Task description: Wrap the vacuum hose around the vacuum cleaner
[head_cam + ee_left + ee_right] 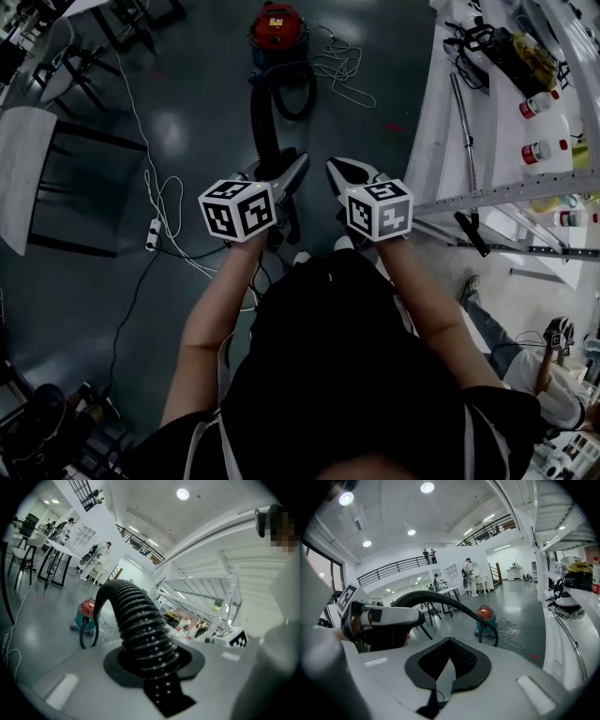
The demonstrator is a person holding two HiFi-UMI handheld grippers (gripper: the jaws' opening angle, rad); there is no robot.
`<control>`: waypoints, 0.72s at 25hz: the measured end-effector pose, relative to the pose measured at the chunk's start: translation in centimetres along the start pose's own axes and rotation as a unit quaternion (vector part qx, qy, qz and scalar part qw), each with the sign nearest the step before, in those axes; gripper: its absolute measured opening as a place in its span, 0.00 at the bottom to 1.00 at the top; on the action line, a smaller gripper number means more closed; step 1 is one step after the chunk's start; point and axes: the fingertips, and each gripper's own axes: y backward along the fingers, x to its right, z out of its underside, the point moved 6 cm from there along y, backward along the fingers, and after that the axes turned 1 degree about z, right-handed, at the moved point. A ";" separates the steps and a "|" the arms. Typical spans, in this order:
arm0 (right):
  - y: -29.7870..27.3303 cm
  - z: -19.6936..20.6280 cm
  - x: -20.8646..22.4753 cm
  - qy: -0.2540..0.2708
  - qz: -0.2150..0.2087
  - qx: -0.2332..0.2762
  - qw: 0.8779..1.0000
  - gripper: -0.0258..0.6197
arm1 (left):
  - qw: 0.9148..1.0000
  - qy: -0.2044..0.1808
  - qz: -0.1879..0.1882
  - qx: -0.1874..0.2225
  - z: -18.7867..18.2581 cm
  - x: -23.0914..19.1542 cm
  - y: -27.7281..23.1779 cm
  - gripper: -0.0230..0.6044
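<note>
Currently in hand, head view: left gripper [289,178], its jaws closed narrowly around the black ribbed vacuum hose [262,117]. The left gripper view confirms the pads pressing the hose's ribs from both sides. Right gripper [341,174] sits just beside it at three o'clock, with jaws fully together and nothing between them, as the right gripper view shows. From the left gripper the hose runs toward twelve o'clock across the dark floor [187,122]. It loops at the base of the red-topped vacuum cleaner [278,33], which stands well apart from both grippers at the top of the frame. The hose is not wound round the vacuum cleaner. Other items on the floor are a loose white cord [342,66], coiled at the cleaner's three to four o'clock, and a power strip [153,234] with a trailing white cable at nine o'clock of the left gripper. A white table [23,169] stands at the nine o'clock edge. A workbench [441,94] fills the two o'clock side, carrying a metal tube [464,122] and bottles [538,150]. A second person [525,370] is at four o'clock.
</note>
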 end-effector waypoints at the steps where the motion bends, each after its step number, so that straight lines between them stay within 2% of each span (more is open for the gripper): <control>1: -0.3 -0.1 -0.1 0.002 -0.002 -0.001 1.000 0.03 | 1.000 0.001 -0.003 0.003 -0.3 -0.3 0.0 0.22; 9: -3.3 -1.9 0.9 0.009 -0.019 -0.003 1.000 0.03 | 0.999 -0.004 -0.022 0.036 -2.8 -2.3 -2.1 0.22; 18: -7.5 -5.6 5.2 0.011 -0.044 -0.010 0.999 0.03 | 0.997 0.006 -0.042 0.063 -7.4 -4.7 -7.6 0.23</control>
